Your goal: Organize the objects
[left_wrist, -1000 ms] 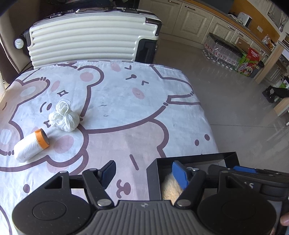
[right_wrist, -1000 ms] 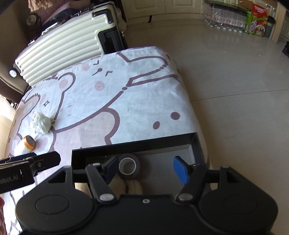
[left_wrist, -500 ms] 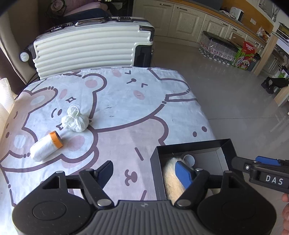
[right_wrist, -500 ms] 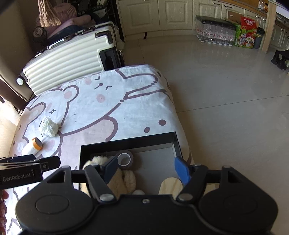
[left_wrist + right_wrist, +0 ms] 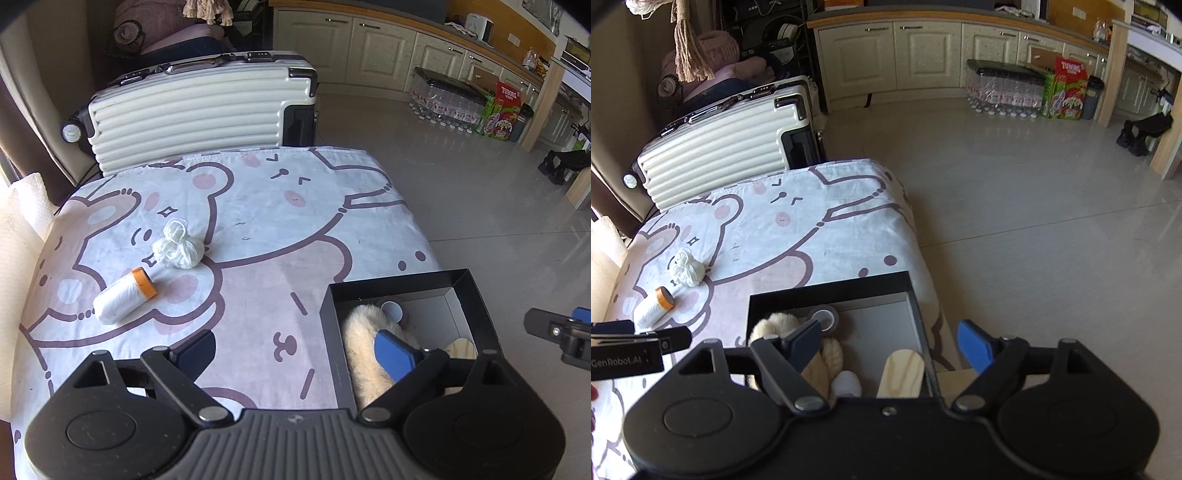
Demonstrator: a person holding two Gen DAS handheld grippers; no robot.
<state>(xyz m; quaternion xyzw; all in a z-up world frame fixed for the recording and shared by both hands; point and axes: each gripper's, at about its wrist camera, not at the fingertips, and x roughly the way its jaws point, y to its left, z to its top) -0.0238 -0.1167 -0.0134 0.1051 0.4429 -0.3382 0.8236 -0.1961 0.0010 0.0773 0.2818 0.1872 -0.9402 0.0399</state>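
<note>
Black box is holding fluffy item, tape & wood piece; yarn ball & capped roll are waiting on sheet; left gripper & right gripper are opening wide, gripping nothing.

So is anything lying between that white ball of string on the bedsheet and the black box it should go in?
Nothing visible does. Between the white ball of string and the black box there is only bare bedsheet; the orange-capped roll lies off to the other side.
</note>
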